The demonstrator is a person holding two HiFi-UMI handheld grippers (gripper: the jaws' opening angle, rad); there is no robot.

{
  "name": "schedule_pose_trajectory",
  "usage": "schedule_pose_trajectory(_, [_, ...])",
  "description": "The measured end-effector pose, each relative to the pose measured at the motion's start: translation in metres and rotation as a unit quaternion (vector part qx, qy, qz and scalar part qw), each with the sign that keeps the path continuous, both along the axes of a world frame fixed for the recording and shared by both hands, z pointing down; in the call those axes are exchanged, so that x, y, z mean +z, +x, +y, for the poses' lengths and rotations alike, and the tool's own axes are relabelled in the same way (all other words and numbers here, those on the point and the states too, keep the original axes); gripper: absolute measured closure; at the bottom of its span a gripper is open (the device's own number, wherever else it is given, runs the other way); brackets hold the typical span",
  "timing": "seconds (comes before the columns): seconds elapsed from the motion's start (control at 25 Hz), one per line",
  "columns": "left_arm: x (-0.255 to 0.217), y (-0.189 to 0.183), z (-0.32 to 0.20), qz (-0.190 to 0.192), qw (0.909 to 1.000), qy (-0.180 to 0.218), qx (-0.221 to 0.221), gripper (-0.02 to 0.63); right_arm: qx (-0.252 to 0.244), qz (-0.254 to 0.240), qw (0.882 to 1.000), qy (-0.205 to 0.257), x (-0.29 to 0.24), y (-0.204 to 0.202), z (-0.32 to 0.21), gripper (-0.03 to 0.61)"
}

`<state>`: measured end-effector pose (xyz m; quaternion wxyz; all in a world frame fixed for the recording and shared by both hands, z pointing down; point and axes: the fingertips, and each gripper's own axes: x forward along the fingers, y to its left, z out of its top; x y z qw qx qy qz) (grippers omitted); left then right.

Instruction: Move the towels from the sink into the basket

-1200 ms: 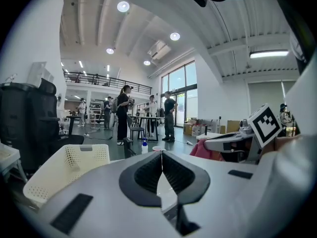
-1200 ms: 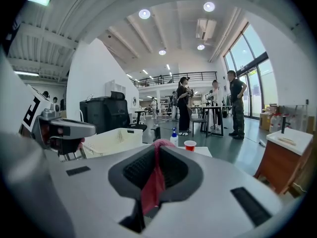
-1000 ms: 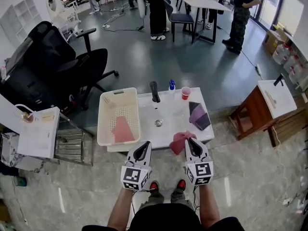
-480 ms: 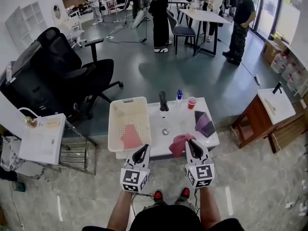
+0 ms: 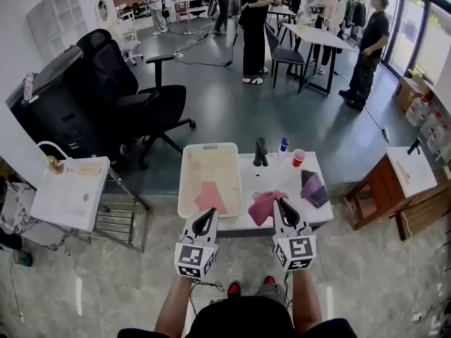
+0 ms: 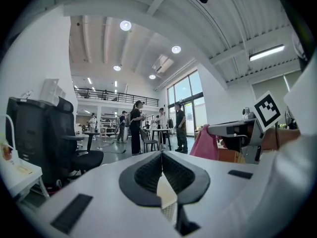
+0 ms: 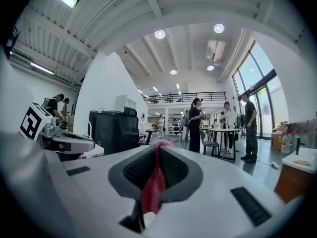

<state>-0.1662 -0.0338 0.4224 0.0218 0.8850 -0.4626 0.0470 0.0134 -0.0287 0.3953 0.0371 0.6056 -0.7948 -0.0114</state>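
Right claw (image 5: 280, 206) is gripping a pink towel (image 5: 261, 207) mid-transfer; the next move likely means swinging left over the basket (image 5: 210, 147). Left claw (image 5: 206, 218) is hanging closed, empty.

Pink towel (image 5: 262, 206) in right claw (image 5: 280, 202); another (image 5: 211, 197) in basket (image 5: 184, 189)

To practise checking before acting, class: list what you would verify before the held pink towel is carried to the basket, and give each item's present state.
1. Right gripper clamped on pink towel: ok.
2. Left gripper shut and empty: ok.
3. Basket has room: ok, only a second pink towel inside.
4. Held towel above basket: not ok, it hangs right of it.
5. Sink emptied: not ok, purple towel lies there.
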Motion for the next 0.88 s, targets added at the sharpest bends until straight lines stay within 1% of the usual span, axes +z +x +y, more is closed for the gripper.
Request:
schedule_pose_trajectory(0.2, [-0.003, -0.035, 0.001, 0.0, 0.9992, 0.004, -0.039, 0.606, -0.04, 0.0, 0.999, 0.011, -0.009, -0.034, -0.015, 0.528])
schedule_pose_trajectory(0.4, [-0.001, -0.063, -0.003, -0.003, 0.9965, 0.002, -0.084, 0.606, -0.089, -0.001, 0.996, 0.015, -0.012, -0.066, -0.035, 0.528])
schedule_pose_trajectory(0.68, [0.004, -0.088, -0.013, -0.003, 0.9889, -0.005, -0.149, 0.606, -0.163, 0.001, 0.987, 0.012, -0.009, -0.106, -0.072, 0.528])
schedule_pose_trajectory(0.88, [0.019, -0.106, -0.018, -0.003, 0.9795, -0.025, -0.2, 0.606, -0.215, 0.003, 0.977, -0.002, 0.005, -0.131, -0.094, 0.528])
